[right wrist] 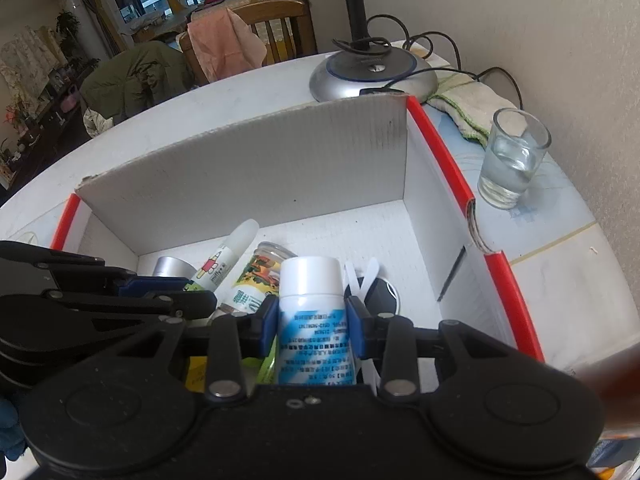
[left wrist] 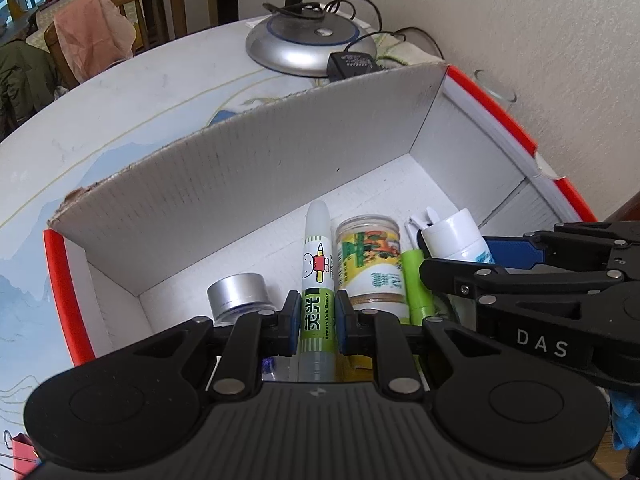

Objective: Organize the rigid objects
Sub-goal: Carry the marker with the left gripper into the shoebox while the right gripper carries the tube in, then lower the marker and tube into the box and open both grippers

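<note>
A white cardboard box with red edges [left wrist: 256, 168] [right wrist: 248, 176] stands on the table. My left gripper [left wrist: 318, 316] is shut on a green-and-white highlighter pen [left wrist: 318, 280] and holds it inside the box. My right gripper [right wrist: 312, 326] is shut on a white bottle with a blue label [right wrist: 312, 304], also inside the box; it shows in the left wrist view [left wrist: 456, 236]. In the box lie a silver-lidded jar [left wrist: 238, 292], a clear jar with a green and orange label [left wrist: 370, 264], a small green tube [left wrist: 416, 284] and a black item with white straps [right wrist: 378, 290].
A silver lamp base [left wrist: 308, 42] [right wrist: 372, 70] with black cables stands behind the box. A glass of water [right wrist: 512, 156] and a folded cloth [right wrist: 468, 100] sit to the right of the box near the wall. A wooden chair [right wrist: 276, 28] stands beyond the table.
</note>
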